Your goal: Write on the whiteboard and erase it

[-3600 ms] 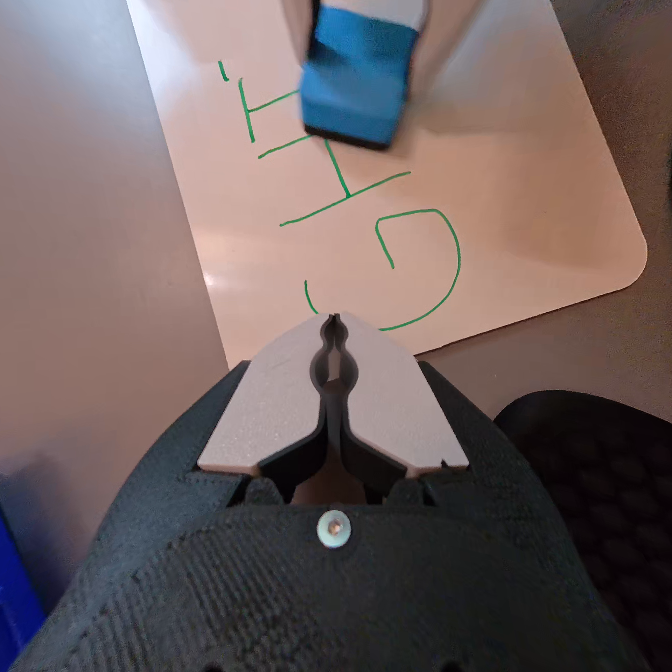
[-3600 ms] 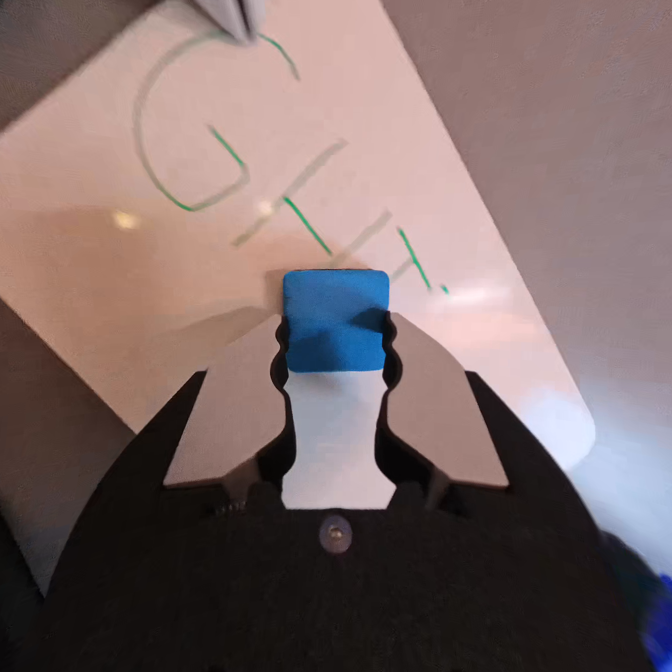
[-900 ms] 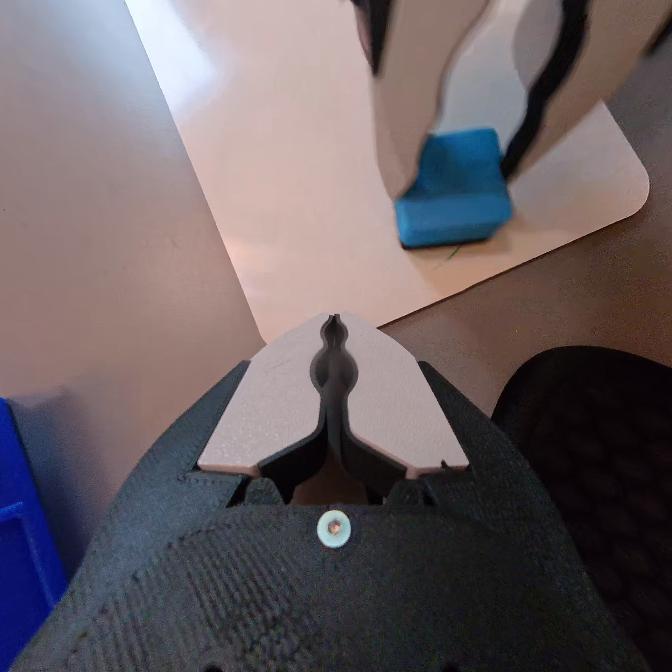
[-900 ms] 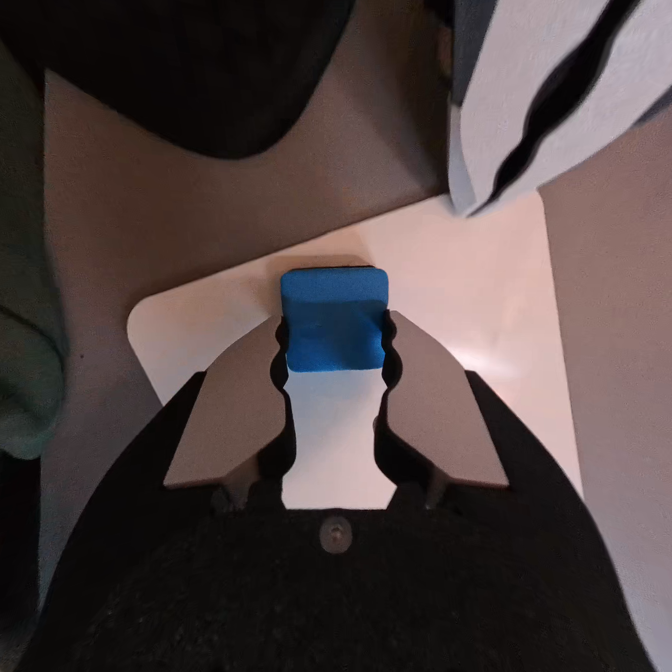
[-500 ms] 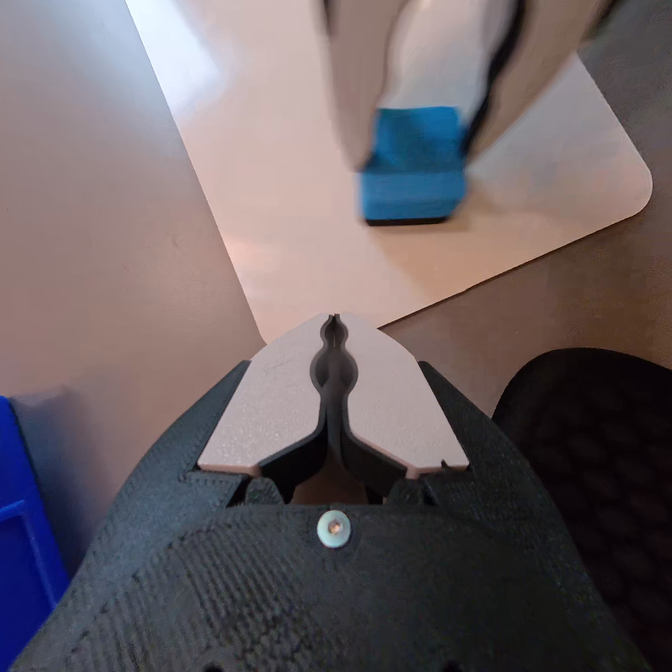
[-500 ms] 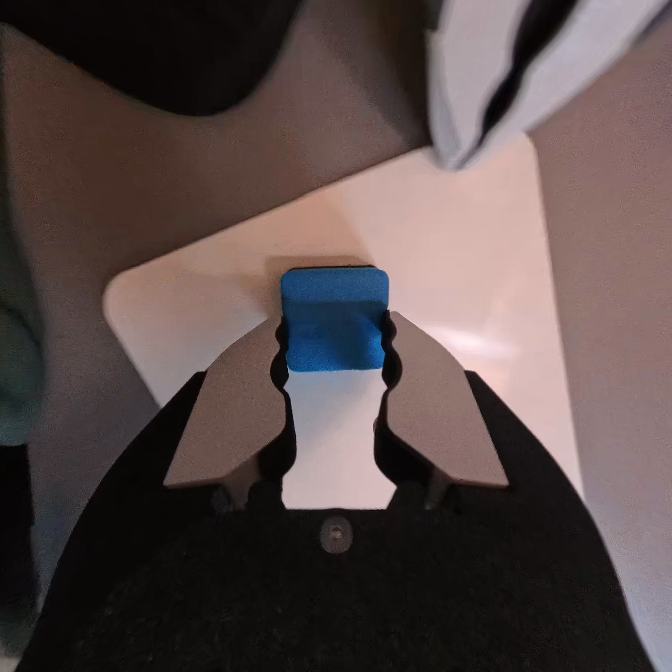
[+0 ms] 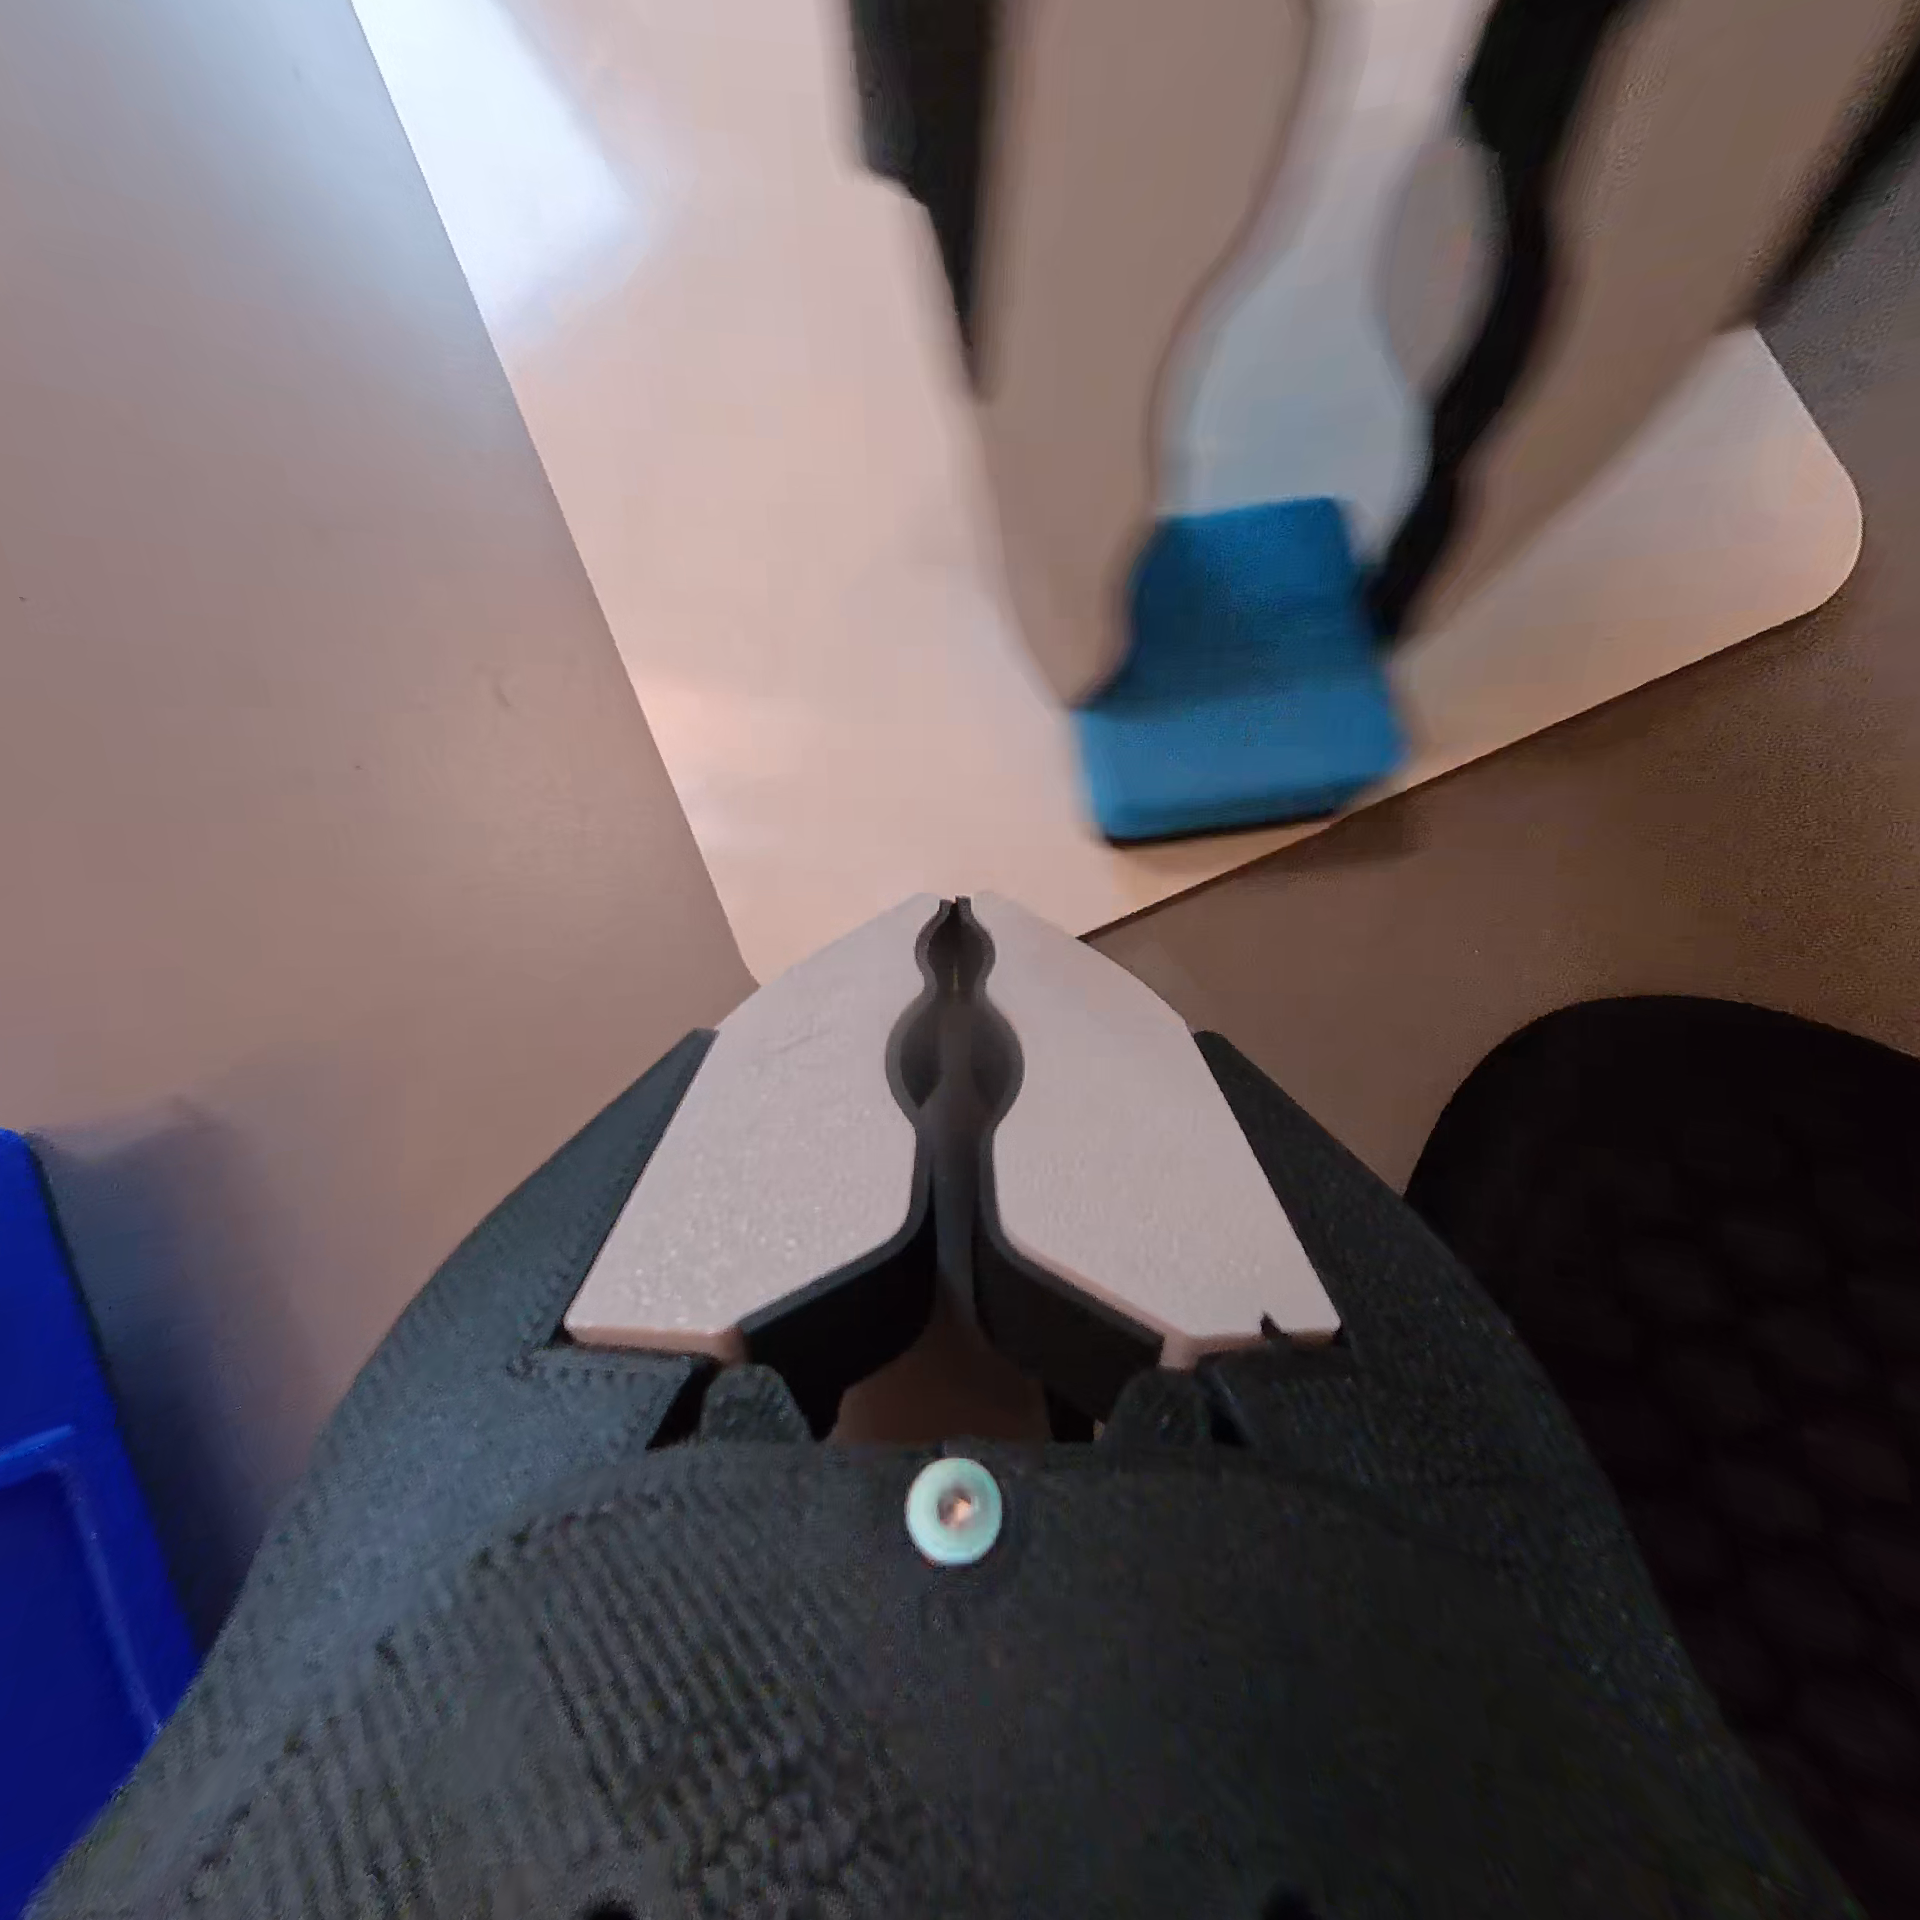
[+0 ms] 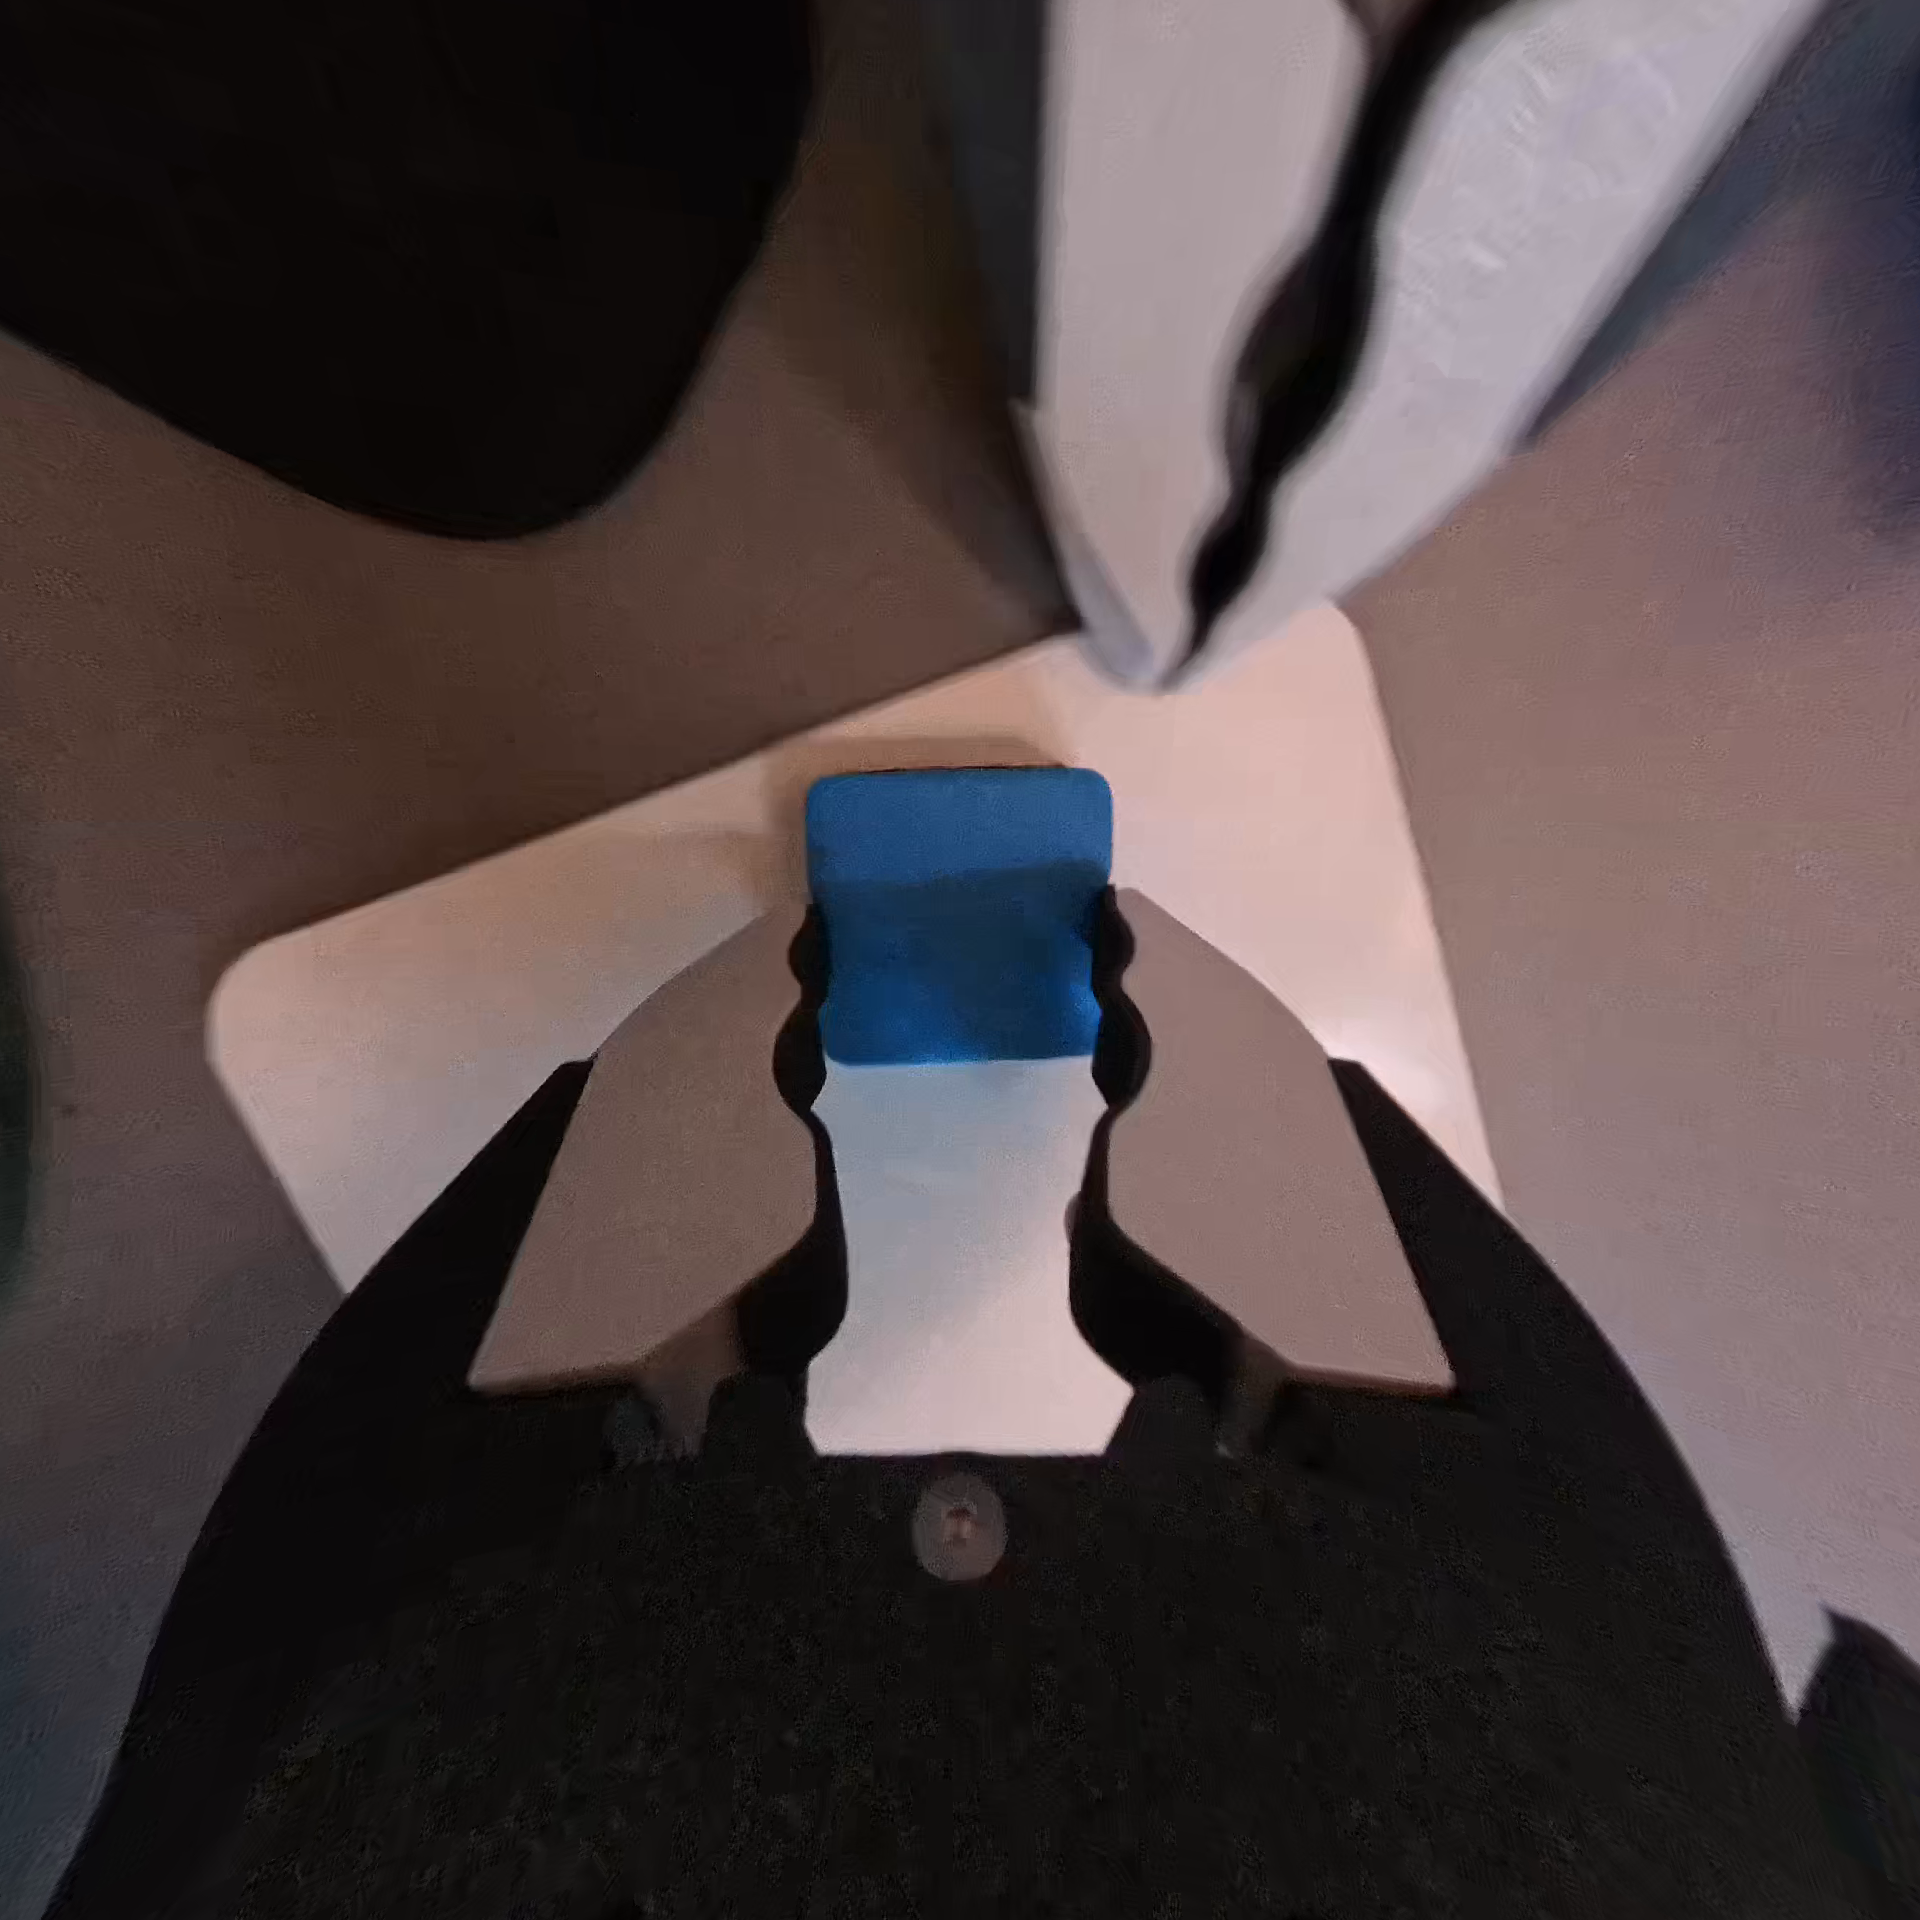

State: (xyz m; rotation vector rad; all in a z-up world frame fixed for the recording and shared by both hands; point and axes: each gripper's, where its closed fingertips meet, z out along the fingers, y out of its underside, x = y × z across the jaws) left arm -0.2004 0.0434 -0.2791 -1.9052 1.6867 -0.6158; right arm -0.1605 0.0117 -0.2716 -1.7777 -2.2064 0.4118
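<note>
Left wrist view: the left gripper (image 7: 956,906) is pressed together on nothing and parked at the near corner of the whiteboard (image 7: 831,436), likely to pin it against sliding. The blue eraser (image 7: 1236,675) is seen flat on the whiteboard's near edge, pinched by the right gripper (image 7: 1247,582). No marks are seen on the whiteboard.

Right wrist view: the eraser (image 8: 956,914) is clamped by its sides so its underside is kept on the whiteboard (image 8: 468,997), at the far edge. The left gripper (image 8: 1174,655) is seen at the far right corner.
</note>
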